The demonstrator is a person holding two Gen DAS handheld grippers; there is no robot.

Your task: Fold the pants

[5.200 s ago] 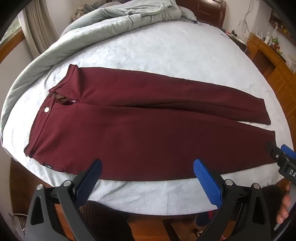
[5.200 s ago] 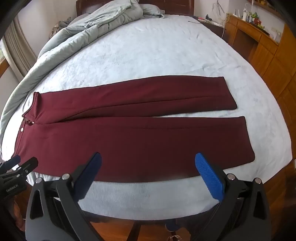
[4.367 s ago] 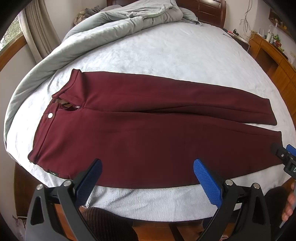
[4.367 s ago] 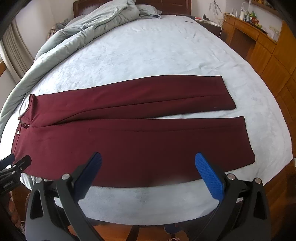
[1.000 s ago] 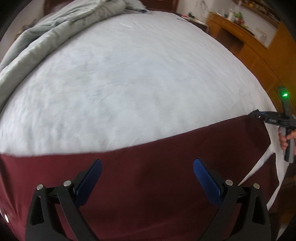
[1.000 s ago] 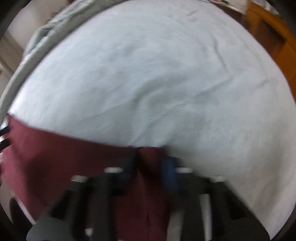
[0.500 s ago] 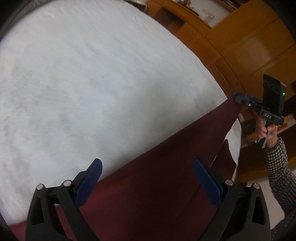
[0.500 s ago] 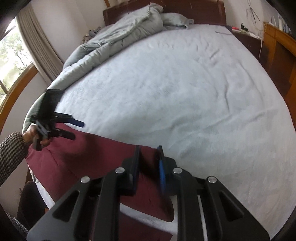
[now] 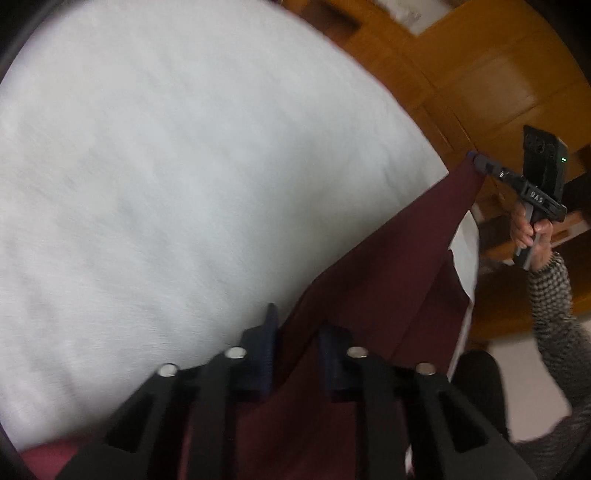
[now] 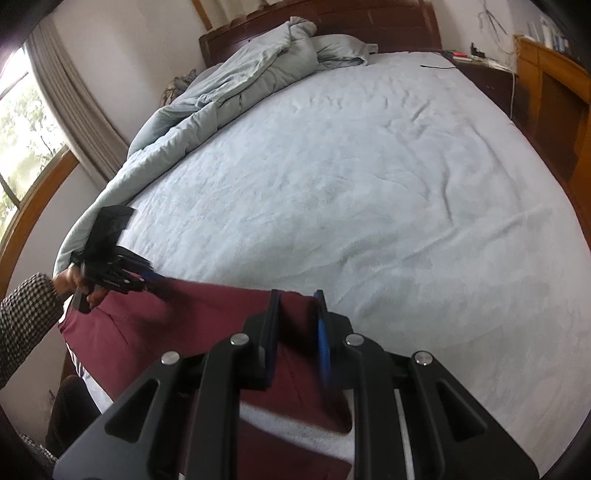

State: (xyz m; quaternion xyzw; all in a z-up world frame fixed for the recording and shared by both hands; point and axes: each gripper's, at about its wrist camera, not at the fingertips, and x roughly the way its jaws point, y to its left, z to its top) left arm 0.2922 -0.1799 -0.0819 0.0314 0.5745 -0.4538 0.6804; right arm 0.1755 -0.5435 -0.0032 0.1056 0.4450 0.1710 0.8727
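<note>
Lying along the near edge of the bed (image 10: 369, 166), the dark red pants (image 9: 388, 266) are lifted at both ends, with cloth hanging down over the edge toward the floor. Fabric runs taut from one grip to the other.

Left hand-held gripper (image 9: 295, 332): jaws drawn narrow, pants cloth pinched between the dark blue pads; view blurred. In the right wrist view it (image 10: 147, 277) shows at the left end of the pants, smeared by motion, held by a hand (image 10: 74, 284) with a checked sleeve (image 10: 26, 306).

Right hand-held gripper (image 10: 297, 306): jaws narrow, clamped on the upper edge of the pants near the bed's right end. In the left wrist view it (image 9: 474, 157) holds a raised corner of the cloth, the other hand (image 9: 528, 229) on its handle, a small green light on the black block above.

Around: pale blue-white bedsheet, wrinkled, bare beyond the pants. Grey-blue quilt (image 10: 240, 92) bunched along the far left side up to the dark wooden headboard (image 10: 332, 26). Curtain (image 10: 74, 99) and window (image 10: 18, 122) at left. Wooden cabinets (image 9: 480, 74) stand past the right side of the bed; a nightstand (image 10: 480, 70) with small items and a cable sits by the headboard.

Nothing lies on the sheet between the pants and the quilt.
</note>
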